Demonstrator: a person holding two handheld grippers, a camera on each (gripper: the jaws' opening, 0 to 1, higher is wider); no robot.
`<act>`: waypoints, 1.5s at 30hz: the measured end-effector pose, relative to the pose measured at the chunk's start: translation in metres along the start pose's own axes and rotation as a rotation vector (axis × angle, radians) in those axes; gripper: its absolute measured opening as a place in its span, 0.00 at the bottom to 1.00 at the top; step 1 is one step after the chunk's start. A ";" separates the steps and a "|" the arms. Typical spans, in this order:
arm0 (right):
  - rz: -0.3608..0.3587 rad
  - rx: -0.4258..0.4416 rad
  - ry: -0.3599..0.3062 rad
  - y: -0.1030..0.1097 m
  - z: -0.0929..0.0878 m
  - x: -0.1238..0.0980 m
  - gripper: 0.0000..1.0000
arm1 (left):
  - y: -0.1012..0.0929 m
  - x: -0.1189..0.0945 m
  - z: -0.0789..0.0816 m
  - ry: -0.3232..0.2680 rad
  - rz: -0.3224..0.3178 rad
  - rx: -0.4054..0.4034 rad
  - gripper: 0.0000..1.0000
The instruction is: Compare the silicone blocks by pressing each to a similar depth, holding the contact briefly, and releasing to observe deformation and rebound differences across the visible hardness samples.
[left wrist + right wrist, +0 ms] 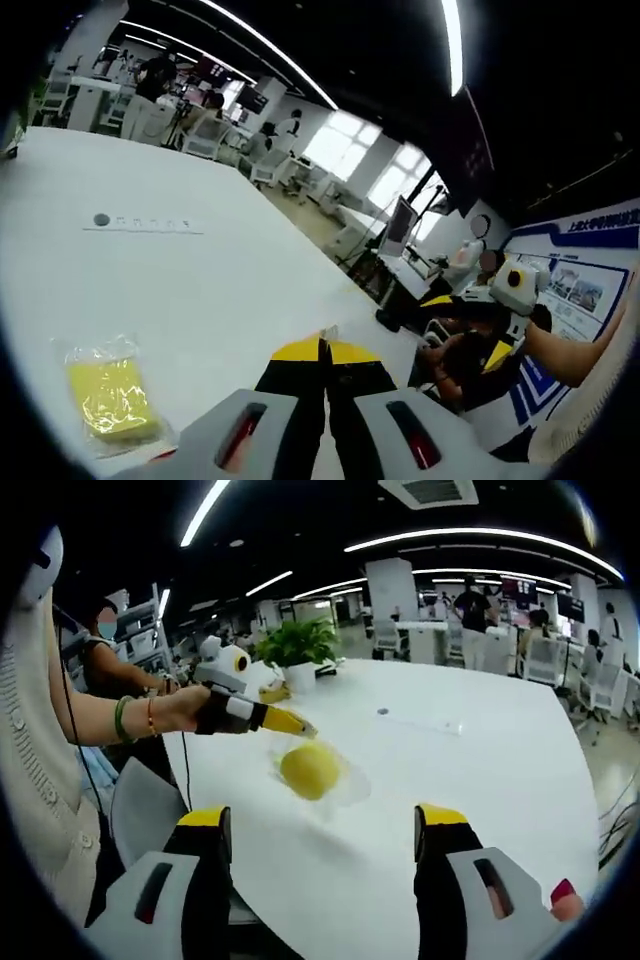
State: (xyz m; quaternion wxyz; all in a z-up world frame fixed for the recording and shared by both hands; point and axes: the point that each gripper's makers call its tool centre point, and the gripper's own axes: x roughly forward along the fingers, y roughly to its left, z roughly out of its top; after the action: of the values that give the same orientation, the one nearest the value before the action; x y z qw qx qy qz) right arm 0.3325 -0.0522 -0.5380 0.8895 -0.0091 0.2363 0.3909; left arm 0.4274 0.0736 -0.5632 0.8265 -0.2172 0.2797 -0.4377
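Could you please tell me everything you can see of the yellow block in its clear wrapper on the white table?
The yellow block looks like a soft, roughly square pad sealed in a crinkled, glossy clear wrapper whose edges spread past it. It lies flat on the white table, near the table's edge. In the right gripper view it appears rounder and foreshortened, with the shut left gripper hovering just beside it, seemingly apart. The open right gripper faces it from a distance. Nothing visibly presses it, and no dent shows.

A yellow silicone block (309,769) (in clear wrap) lies on the white worktop (480,780); each black claw (325,830) is yellow-tipped.
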 end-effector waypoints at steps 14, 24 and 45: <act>-0.080 0.036 -0.013 -0.025 0.001 -0.028 0.69 | 0.031 0.038 -0.002 -0.049 0.032 -0.105 0.00; -0.115 0.062 -0.007 -0.034 -0.004 -0.037 0.68 | 0.062 0.048 -0.003 -0.058 0.101 -0.114 0.00; -0.159 0.099 -0.024 -0.045 -0.002 -0.047 0.67 | 0.129 0.078 -0.022 -0.015 0.275 -0.098 0.00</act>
State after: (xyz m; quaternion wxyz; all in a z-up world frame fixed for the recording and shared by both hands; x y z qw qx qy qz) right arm 0.3363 -0.1162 -0.5276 0.9199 0.0205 0.2434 0.3069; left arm 0.5268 0.0731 -0.6786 0.8690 -0.2203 0.3218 -0.3044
